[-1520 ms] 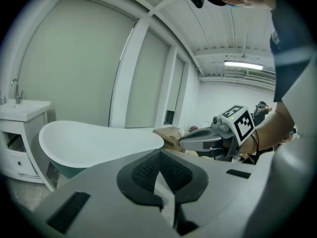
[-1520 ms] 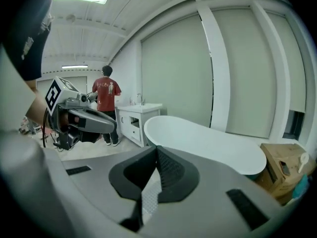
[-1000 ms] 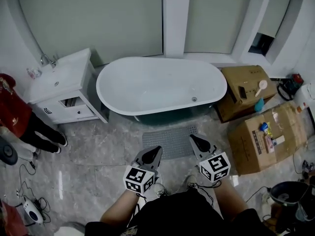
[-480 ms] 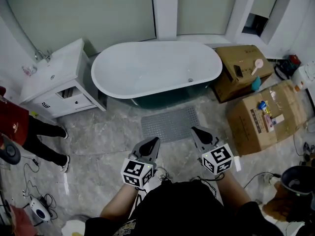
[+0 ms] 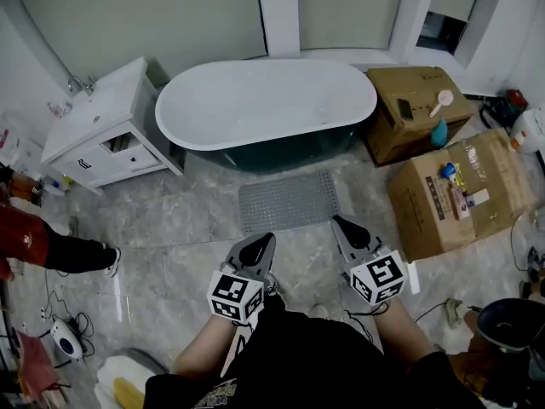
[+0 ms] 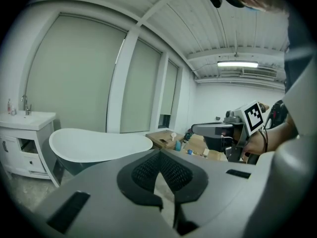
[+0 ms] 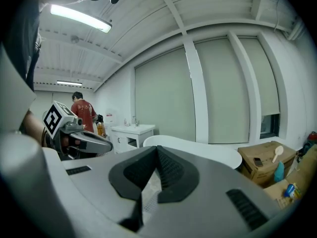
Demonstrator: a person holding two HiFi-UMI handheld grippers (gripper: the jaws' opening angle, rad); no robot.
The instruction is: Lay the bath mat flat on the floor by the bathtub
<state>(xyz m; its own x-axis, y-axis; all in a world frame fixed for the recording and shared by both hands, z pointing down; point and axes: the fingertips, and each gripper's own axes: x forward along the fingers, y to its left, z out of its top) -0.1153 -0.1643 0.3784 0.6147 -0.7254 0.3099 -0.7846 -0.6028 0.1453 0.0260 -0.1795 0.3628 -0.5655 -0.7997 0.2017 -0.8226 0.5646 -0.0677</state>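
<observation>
Grey bath mat [image 5: 288,201] by bathtub [image 5: 264,105]; box [image 5: 460,196] print illegible.

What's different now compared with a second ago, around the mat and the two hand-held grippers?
The left hand-held gripper and the right hand-held gripper have drawn back from the bath mat. Their tips overlapped its near edge in the head view; now bare floor shows between. Nothing was taken hold of or let go. Unchanged: both are shut and empty, and the mat lies flat beside the bathtub.
</observation>
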